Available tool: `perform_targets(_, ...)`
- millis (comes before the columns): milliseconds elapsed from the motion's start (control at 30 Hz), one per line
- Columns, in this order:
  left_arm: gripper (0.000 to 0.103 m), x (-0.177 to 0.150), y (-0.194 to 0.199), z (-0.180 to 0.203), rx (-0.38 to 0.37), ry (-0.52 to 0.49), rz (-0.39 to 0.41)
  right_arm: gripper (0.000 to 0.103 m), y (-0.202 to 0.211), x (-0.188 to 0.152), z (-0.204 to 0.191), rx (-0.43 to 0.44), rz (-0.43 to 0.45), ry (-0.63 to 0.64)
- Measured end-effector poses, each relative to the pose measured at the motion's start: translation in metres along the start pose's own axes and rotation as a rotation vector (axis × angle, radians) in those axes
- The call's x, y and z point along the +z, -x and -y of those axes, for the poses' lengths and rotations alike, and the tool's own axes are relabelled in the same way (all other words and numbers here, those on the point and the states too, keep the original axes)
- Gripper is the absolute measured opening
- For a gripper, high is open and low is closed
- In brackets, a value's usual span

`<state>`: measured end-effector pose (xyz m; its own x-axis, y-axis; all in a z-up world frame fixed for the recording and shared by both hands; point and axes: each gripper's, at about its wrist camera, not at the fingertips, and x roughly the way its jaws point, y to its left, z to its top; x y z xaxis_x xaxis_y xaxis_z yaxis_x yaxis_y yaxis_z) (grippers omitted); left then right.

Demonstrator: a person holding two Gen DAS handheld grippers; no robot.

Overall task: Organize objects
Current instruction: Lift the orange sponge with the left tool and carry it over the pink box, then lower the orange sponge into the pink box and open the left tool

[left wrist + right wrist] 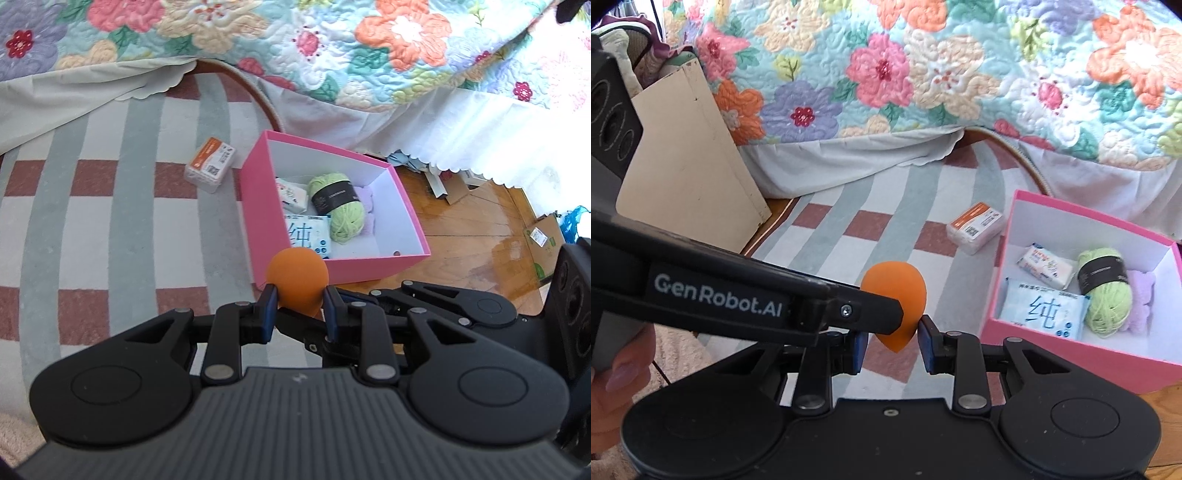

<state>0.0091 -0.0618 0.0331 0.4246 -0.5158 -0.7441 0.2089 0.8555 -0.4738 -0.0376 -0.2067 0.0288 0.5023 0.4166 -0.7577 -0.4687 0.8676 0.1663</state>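
An orange egg-shaped sponge (297, 278) is pinched between the blue pads of my left gripper (300, 306), which is shut on it above the rug. From the right wrist view, the left gripper's finger (879, 310) crosses in front of the sponge (903, 284). The sponge's narrow tip hangs between the pads of my right gripper (893, 345), which stand slightly apart from it. An open pink box (255, 192) (1071, 365) just beyond holds green yarn (341, 210), tissue packs and a lilac cloth. A small orange-and-white packet (210, 164) (975, 227) lies on the rug beside the box.
A flowered quilt (886, 74) hangs over the bed behind the checked rug (110, 221). A cream board (690, 162) leans at the left. Cardboard pieces (539, 243) lie on the wood floor at the right. A hand (620, 373) holds the left gripper's handle.
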Motion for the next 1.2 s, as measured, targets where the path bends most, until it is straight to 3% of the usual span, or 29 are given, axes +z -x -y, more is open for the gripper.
perform_targets(467,0.025,0.016,-0.027,0.027,-0.021,-0.049,-0.023,0.035,0.005,-0.002,0.028,-0.079,0.034,-0.046)
perform_targets(733,0.025,0.044,-0.056,0.038,-0.056,-0.046,-0.048,0.035,-0.003,0.006,0.056,-0.126,0.063,-0.077)
perform_targets(967,0.026,0.064,-0.068,0.034,-0.116,-0.027,-0.053,0.035,-0.005,0.011,0.075,-0.114,0.12,-0.084)
perform_targets(1200,0.025,0.082,-0.091,0.043,-0.101,-0.031,-0.057,0.034,-0.017,0.022,0.091,-0.152,0.123,-0.1)
